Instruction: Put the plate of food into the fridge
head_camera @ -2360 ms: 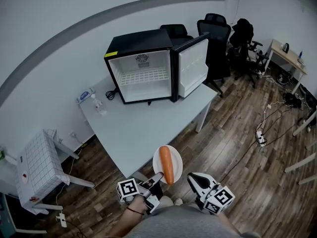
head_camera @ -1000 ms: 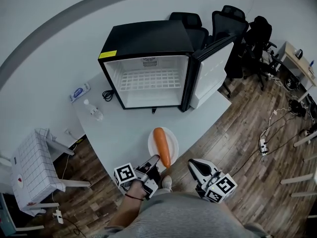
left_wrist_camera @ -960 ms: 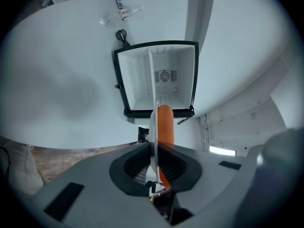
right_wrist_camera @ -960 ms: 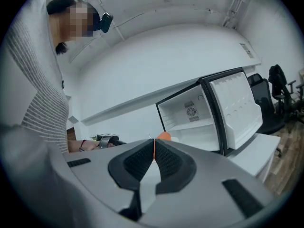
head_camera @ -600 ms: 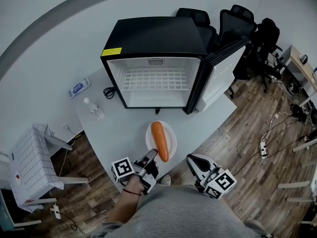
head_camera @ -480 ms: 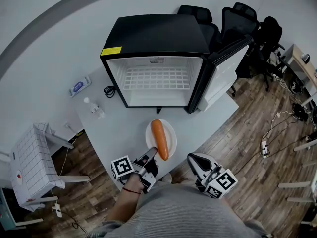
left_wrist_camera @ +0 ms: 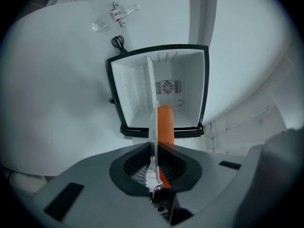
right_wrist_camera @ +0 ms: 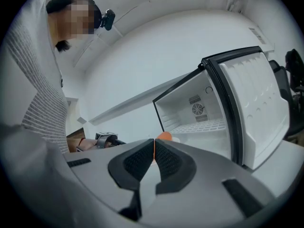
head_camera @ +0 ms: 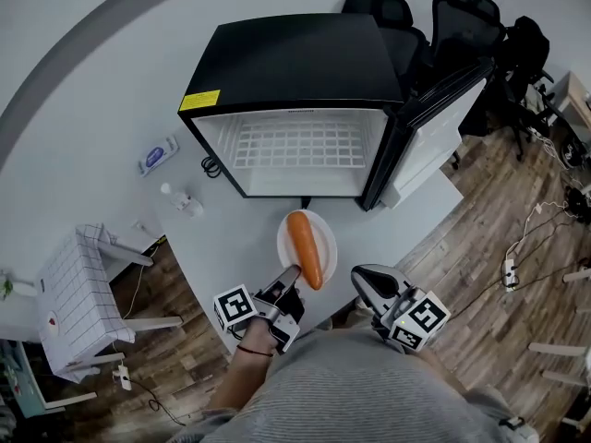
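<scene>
Head view | plate (head_camera: 326, 243) rim is clamped by left gripper (head_camera: 291, 273); right gripper (head_camera: 363, 277) is closed, empty | risk: carrot (head_camera: 304, 245) is rolled off if plate is tilted entering fridge (head_camera: 295, 58).

This is looking like an office. A fridge (head_camera: 295, 67) is sitting open on a white table (head_camera: 226, 247). Black swivel chairs (head_camera: 462, 12) are crowding just behind the fridge, and a desk (head_camera: 574, 89) is standing well off to its right. A power strip (head_camera: 508, 269) is lying on the wood floor (head_camera: 489, 210), also right of the fridge. A cloth-covered side table (head_camera: 78, 293) is standing to the fridge's left.
</scene>
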`<state>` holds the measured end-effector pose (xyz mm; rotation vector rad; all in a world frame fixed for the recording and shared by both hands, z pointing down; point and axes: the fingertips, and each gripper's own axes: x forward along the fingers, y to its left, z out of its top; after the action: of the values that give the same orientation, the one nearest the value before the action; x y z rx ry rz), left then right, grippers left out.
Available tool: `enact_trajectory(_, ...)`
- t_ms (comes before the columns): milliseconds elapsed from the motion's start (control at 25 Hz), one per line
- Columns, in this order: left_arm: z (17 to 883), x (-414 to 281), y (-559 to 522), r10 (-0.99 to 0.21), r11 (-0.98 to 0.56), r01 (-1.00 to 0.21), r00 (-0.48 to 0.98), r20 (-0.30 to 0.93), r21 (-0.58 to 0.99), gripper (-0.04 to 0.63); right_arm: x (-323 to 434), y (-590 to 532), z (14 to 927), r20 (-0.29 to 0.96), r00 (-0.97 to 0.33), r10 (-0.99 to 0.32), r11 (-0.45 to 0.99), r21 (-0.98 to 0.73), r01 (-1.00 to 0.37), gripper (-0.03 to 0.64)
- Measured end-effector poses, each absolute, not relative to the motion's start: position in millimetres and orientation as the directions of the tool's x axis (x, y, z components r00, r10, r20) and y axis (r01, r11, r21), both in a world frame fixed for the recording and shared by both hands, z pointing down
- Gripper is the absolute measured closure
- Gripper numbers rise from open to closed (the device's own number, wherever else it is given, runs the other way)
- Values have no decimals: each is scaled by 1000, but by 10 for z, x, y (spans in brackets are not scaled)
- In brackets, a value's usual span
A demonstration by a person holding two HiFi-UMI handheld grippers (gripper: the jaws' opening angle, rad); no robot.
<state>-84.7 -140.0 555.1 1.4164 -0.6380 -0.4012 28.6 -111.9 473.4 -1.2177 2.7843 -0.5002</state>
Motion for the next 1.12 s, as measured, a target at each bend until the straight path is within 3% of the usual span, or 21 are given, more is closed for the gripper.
enact_trajectory(200, 5466, -628, -1613, -631, 135, -81, 762, 148, 988, 554, 431, -1412, 4625, 56, -712, -700, 666, -308, -679, 603)
enact_trajectory(320, 5556, -613, -1693, -640, 139, -121, 747, 182, 983, 554, 500, -1497, 4636, 62, -728, -683, 681, -306, -665, 603)
enact_trajectory(480, 5451, -466, -1796, -662, 149, -61, 735, 145, 987, 554, 609, -1592, 4643, 64, -738, -672, 691, -305, -655, 603)
enact_trajectory(1120, 5549, -357, -1965, -686, 160, -109, 702, 190, 981, 552, 806, -1765, 4652, 41, -766, -641, 721, -311, -619, 603)
